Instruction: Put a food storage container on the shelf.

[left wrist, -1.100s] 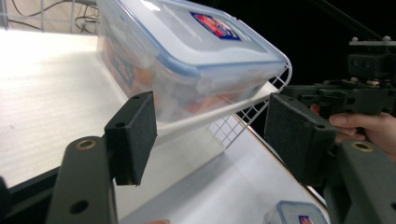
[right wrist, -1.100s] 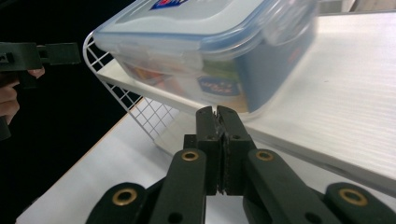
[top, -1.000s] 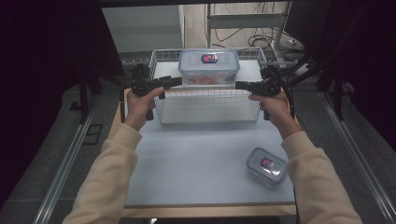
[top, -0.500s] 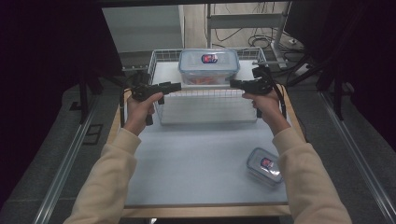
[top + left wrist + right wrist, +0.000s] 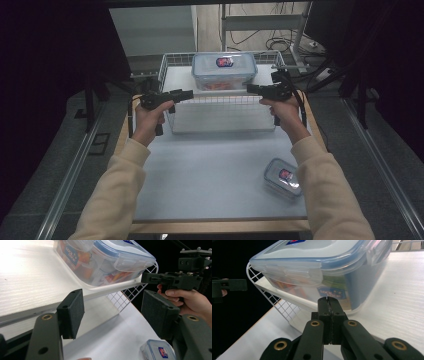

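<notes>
Desk (image 5: 210, 175): white top; a wire basket shelf (image 5: 220, 107) stands at its far edge, between the two hands.
Large container (image 5: 224, 70): clear lidded food box on the shelf's top board, at the far middle, food showing through its wall. Its long axis runs left to right across the desk, lid up, a short end toward each gripper.
Small container (image 5: 283, 177): lidded, near right on the desk, well apart from the work.
Left gripper (image 5: 187, 93): just left of the large container, jaws spread wide, nothing between them.
Right gripper (image 5: 251, 88): just right of it, jaws pressed together on nothing.
Step, as I judge it: closing in on the box from both ends.
Doing it well: spread the right jaws first, come in level with the end latches, and grip both ends evenly so the box lifts flat.
</notes>
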